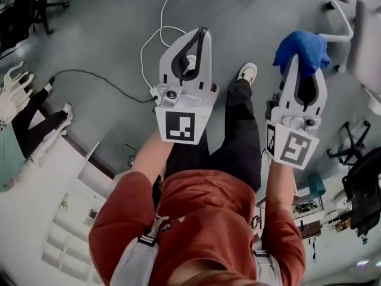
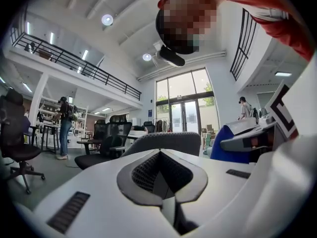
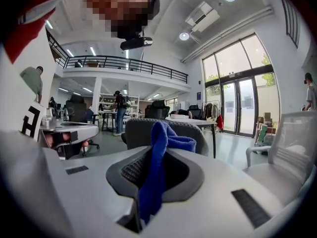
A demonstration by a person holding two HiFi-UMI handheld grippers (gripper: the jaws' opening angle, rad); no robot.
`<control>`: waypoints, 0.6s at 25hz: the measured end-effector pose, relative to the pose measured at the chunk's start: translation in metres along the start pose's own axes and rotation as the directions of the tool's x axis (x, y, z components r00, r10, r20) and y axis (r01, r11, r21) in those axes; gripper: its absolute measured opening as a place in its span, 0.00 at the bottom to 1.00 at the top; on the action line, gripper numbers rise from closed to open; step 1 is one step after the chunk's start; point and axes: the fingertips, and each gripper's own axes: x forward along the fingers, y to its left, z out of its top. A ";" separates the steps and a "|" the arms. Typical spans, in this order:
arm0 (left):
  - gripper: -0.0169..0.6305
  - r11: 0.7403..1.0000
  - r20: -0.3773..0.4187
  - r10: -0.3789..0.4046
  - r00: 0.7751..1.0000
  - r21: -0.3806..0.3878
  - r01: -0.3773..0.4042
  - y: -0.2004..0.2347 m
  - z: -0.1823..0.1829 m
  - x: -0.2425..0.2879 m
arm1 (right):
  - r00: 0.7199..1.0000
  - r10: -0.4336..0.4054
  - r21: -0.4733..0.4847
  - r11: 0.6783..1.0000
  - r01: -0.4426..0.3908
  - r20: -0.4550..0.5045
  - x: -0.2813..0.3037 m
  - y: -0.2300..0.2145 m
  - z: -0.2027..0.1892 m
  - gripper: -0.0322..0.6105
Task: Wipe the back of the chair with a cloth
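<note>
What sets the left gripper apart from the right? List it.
The left gripper is shut on nothing; the right gripper is shut on a blue cloth. In the head view, the left shows by a white cable, the right near a white chair. Both are white with marker cubes.

The blue cloth's [image 3: 171, 140] lower end vanishes between my right gripper's [image 3: 158, 155] closed jaws; the white chair [image 1: 364, 37] is cropped at the head view's right edge.

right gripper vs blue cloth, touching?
Touching. The right gripper view shows the right gripper with its jaws shut on the blue cloth, which runs down through the gap and bunches past the tips.
</note>
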 end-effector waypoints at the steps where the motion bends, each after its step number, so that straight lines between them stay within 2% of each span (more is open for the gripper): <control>1: 0.05 1.000 0.001 0.002 1.000 0.002 -0.002 0.000 -0.018 -0.001 | 1.000 0.003 0.004 1.000 -0.003 -0.005 0.004 0.003 -0.019 0.14; 5: 0.05 1.000 0.001 -0.010 1.000 0.022 0.010 -0.006 -0.086 -0.002 | 1.000 0.012 -0.002 1.000 -0.012 -0.022 0.023 0.008 -0.092 0.14; 9: 0.05 0.999 -0.051 -0.027 0.998 0.017 0.028 -0.015 -0.142 -0.013 | 0.998 0.002 -0.017 1.000 -0.004 -0.066 0.029 0.015 -0.150 0.14; 12: 0.05 1.000 -0.076 -0.018 0.997 0.017 0.019 -0.019 -0.163 -0.021 | 0.995 0.019 0.008 1.000 -0.018 -0.101 0.029 0.020 -0.172 0.14; 15: 0.05 1.000 -0.086 -0.016 0.996 0.010 0.017 -0.021 -0.168 -0.022 | 0.992 0.021 0.015 1.000 -0.019 -0.121 0.030 0.017 -0.178 0.14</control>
